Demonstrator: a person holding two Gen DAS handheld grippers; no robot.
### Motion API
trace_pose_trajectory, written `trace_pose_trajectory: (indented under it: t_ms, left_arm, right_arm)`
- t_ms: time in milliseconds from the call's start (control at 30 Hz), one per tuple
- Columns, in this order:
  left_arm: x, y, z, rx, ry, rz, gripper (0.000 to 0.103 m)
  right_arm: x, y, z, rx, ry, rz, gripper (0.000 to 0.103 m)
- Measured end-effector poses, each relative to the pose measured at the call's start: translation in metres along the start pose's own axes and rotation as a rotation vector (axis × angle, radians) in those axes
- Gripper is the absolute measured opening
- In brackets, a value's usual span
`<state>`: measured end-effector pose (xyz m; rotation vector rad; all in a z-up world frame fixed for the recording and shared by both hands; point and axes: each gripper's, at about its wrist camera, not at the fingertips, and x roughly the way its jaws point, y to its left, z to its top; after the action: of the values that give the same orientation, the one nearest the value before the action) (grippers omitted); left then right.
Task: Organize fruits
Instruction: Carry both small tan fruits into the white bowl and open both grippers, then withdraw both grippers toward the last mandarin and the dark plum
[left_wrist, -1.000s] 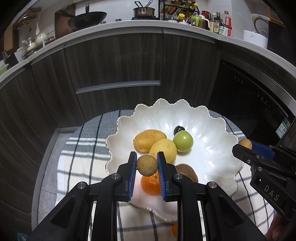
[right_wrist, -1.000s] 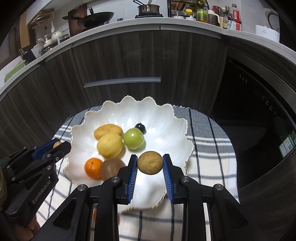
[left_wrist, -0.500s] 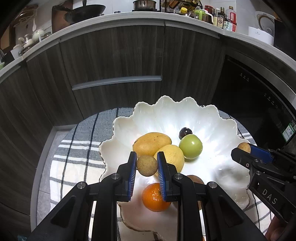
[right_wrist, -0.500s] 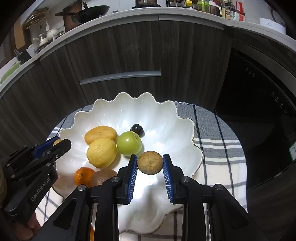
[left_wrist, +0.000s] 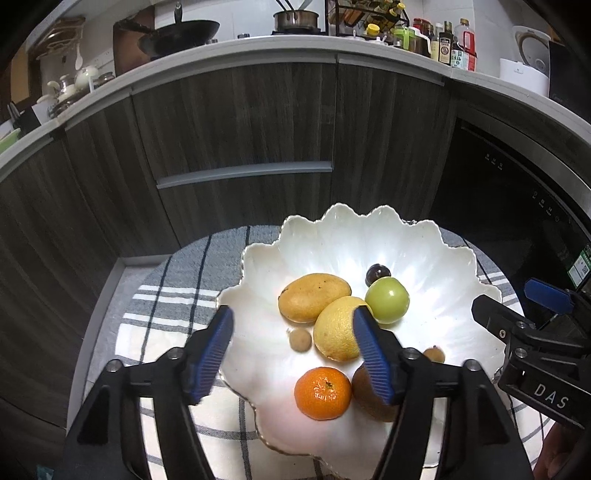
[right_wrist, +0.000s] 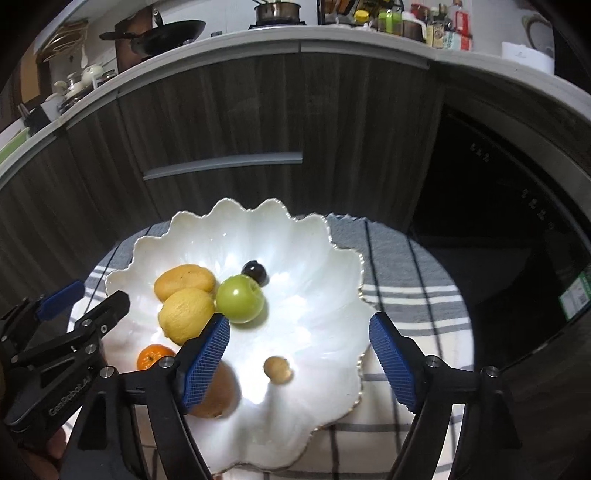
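Tools (left_wrist: 293, 345) (right_wrist: 299, 354) spread, lemon (left_wrist: 341, 328) behind left pad (left_wrist: 373, 354)

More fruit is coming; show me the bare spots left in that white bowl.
The scalloped white bowl is bare on its right half, past the green fruit and above the small brown fruit, and along its far rim. The left side is crowded: mango, lemon, orange and kiwi sit packed together.
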<state>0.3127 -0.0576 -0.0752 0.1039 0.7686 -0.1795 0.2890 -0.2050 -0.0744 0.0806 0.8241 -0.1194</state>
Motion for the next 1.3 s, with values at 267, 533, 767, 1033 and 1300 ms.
trace_pose_trajectory:
  t_ms: [267, 533, 767, 1033, 1300]
  left_arm:
    - [-0.032, -0.001, -0.004, -0.006, -0.017, 0.004, 0.087]
    - [-0.061, -0.008, -0.016, 0.011, -0.019, -0.006, 0.087]
    - [-0.077, -0.018, -0.025, 0.029, -0.03, -0.015, 0.087]
    - [-0.083, -0.026, -0.042, 0.04, -0.029, -0.052, 0.087]
    - [-0.084, -0.028, -0.06, 0.043, -0.016, -0.058, 0.087]
  right_arm:
    - [-0.023, -0.006, -0.005, 0.013, 0.009, -0.016, 0.079]
    - [-0.056, -0.011, -0.017, 0.016, -0.007, -0.027, 0.079]
    - [-0.073, -0.018, -0.025, 0.016, -0.017, -0.042, 0.079]
    - [-0.082, -0.029, -0.042, 0.038, -0.017, -0.061, 0.079]
    - [-0.084, -0.03, -0.059, 0.032, -0.013, -0.071, 0.079]
